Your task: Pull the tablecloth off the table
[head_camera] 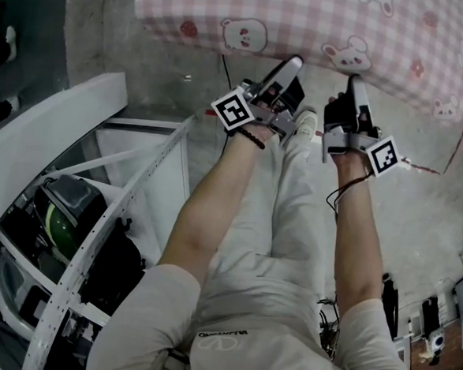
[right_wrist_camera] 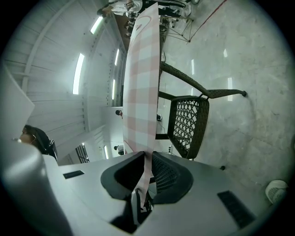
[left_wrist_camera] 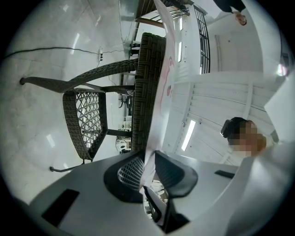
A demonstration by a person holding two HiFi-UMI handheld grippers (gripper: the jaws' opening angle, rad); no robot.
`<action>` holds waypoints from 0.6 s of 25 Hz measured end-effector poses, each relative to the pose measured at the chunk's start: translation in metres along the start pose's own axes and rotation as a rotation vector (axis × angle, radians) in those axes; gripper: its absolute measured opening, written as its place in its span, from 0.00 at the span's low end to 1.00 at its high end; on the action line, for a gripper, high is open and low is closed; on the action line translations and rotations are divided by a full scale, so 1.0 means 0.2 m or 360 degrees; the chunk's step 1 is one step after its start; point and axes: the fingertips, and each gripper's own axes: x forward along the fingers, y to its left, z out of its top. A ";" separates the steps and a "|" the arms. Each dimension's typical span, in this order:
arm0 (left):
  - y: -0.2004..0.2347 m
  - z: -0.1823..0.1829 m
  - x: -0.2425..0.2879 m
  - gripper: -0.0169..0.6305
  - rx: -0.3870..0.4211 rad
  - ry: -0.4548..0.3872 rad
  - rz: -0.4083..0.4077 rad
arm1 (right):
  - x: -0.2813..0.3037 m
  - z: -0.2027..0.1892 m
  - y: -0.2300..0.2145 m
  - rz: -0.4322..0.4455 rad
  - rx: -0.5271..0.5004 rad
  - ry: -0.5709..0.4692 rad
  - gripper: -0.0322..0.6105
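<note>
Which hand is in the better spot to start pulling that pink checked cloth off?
Neither clearly. The left gripper and the right gripper are both shut on the tablecloth at its near edge, side by side, so pulling back with both together looks like the best bet.

A dark wicker chair (left_wrist_camera: 69, 120) stands on the grey concrete floor (head_camera: 176, 66), while a white metal frame (head_camera: 111, 211) beside it encloses a black-and-green helmet-like object (head_camera: 67, 216).

A pink checked tablecloth (head_camera: 322, 20) printed with bears lies draped over the wicker table (left_wrist_camera: 147, 69).
</note>
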 end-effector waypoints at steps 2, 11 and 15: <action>0.00 0.00 0.00 0.14 -0.0003 0.0001 -0.0015 | 0.00 0.00 0.00 0.0014 0.0005 -0.0005 0.15; 0.07 0.03 0.04 0.20 -0.0018 -0.0053 0.0037 | 0.00 0.00 -0.01 0.0008 0.0017 -0.0011 0.12; 0.10 0.03 0.02 0.31 -0.0036 -0.0058 0.0047 | 0.00 0.00 -0.01 0.0017 0.0029 -0.0001 0.10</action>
